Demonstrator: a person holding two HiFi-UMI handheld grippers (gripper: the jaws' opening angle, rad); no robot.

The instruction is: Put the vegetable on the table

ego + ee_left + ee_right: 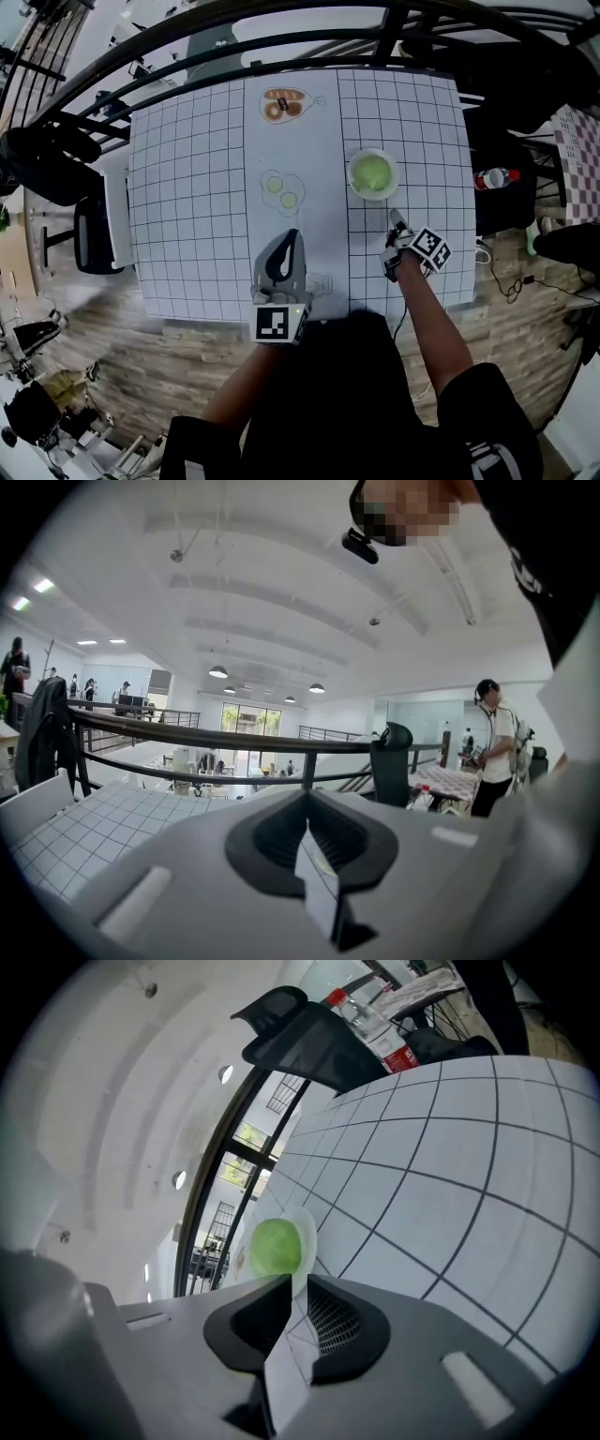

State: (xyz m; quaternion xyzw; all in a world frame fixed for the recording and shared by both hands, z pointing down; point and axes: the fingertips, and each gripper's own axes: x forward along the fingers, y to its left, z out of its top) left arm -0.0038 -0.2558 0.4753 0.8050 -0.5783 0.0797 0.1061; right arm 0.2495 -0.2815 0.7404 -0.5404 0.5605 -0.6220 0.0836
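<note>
From the head view I saw the table [187, 187] with its white squared cloth filling the upper middle of the frame. The vegetable [372, 173], round and light green, lay inside a white bowl [351, 184] at the right of centre, so it was in the bowl and not on the cloth itself. On the plain middle strip of the cloth there was a printed picture of bread [284, 104] near the top edge, and below it a printed picture of two green slices [281, 190].

The left gripper [290, 236] was at the lower middle of the frame, over the near part of the table, pointing toward the top of the frame and well apart from the bowl. In the left gripper view its jaws stood almost together, only a thin slit between them, and nothing was held there [307, 832]. That view looked over the table [103, 827] toward a dark railing [234, 738], and a person [494, 747] stood at the right side.

The right gripper [395, 217] was below the bowl and a little to its right, near it but not touching. Its jaws were also narrow and held nothing [289, 1288]. In the right gripper view the vegetable [275, 1246] appeared just above the jaws, inside the bowl [307, 1232], with the squared table [450, 1194] filling the right of the frame. A bottle with a red label [494, 177] lay beyond the right edge of the table.
</note>
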